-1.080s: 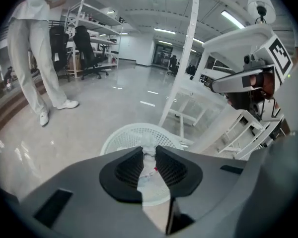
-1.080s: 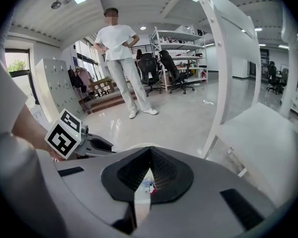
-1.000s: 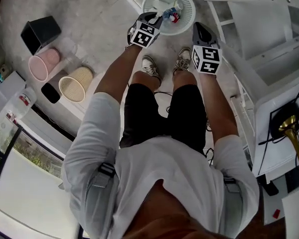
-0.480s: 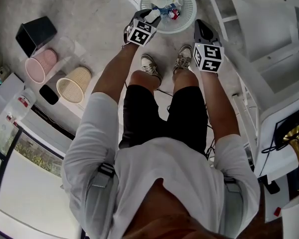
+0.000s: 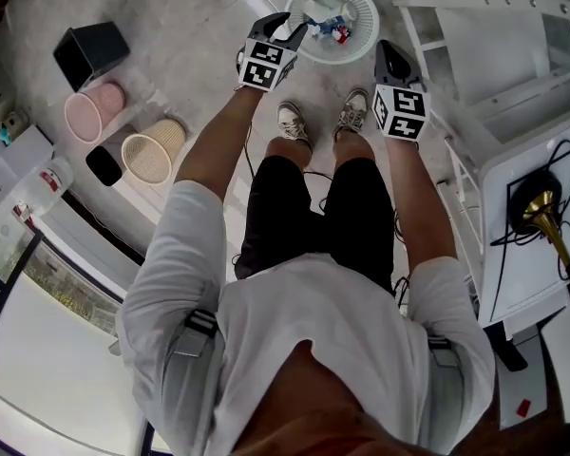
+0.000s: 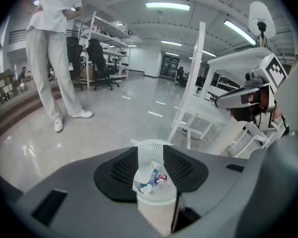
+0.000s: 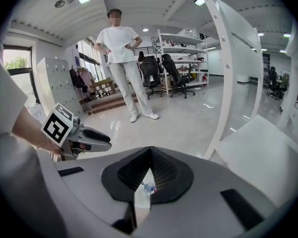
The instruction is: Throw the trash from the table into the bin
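Holding wrappers (image 5: 329, 25), the bin (image 5: 361, 30) sits below — left gripper (image 5: 287, 28) jaws just parted, empty — right gripper's (image 5: 391, 57) closed.

I am wearing a white shirt (image 5: 313, 331) and black shorts (image 5: 351, 226). My left gripper (image 5: 287, 27) and right gripper (image 5: 390, 49) are carrying black-and-white square markers. The white mesh bin (image 5: 370, 12) is holding white, blue and red trash (image 5: 325, 22). A black bin (image 5: 92, 53), pink bin (image 5: 93, 112) and beige basket (image 5: 152, 150) are showing too.

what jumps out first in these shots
The white bin of trash on the floor by the person's feet, with the left gripper held over its edge, jaws just opened, nothing between them. The right gripper is shut beside it; three more bins stand at left.
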A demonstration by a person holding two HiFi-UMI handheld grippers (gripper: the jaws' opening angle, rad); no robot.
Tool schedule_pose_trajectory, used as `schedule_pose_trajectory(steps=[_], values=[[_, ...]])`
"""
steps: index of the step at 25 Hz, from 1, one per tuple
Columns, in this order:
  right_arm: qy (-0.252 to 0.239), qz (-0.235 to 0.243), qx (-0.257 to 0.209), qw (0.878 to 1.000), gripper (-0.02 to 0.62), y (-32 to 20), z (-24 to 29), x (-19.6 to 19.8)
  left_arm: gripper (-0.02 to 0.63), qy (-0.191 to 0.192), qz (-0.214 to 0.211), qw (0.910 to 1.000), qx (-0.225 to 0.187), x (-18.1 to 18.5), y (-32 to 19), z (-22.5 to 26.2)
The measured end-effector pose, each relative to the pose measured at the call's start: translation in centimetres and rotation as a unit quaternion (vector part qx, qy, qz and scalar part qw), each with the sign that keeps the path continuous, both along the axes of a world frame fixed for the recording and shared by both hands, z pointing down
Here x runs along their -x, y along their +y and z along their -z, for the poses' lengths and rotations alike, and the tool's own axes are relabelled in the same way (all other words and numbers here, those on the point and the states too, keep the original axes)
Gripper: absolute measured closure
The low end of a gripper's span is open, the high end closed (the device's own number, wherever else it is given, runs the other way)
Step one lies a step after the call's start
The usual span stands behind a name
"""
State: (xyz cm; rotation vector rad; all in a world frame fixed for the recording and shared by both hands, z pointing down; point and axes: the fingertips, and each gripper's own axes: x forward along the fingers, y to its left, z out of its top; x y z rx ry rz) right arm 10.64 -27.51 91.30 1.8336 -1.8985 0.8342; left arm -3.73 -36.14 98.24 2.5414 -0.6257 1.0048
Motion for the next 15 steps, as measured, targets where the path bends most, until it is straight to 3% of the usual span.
schedule_pose_trajectory(steps=[11, 15], values=[[0.013, 0.012, -0.051, 0.999, 0.591, -1.4, 15.7, 2.1, 0.582, 0.086, 0.072, 0.9911, -0.072, 2.9, -2.8, 20.1], [0.022, 0.021, -0.074, 0.997, 0.591, -1.4, 21.8, 2.8, 0.595, 0.117, 0.082, 0.9850, -0.097, 3.8, -2.6, 27.6]])
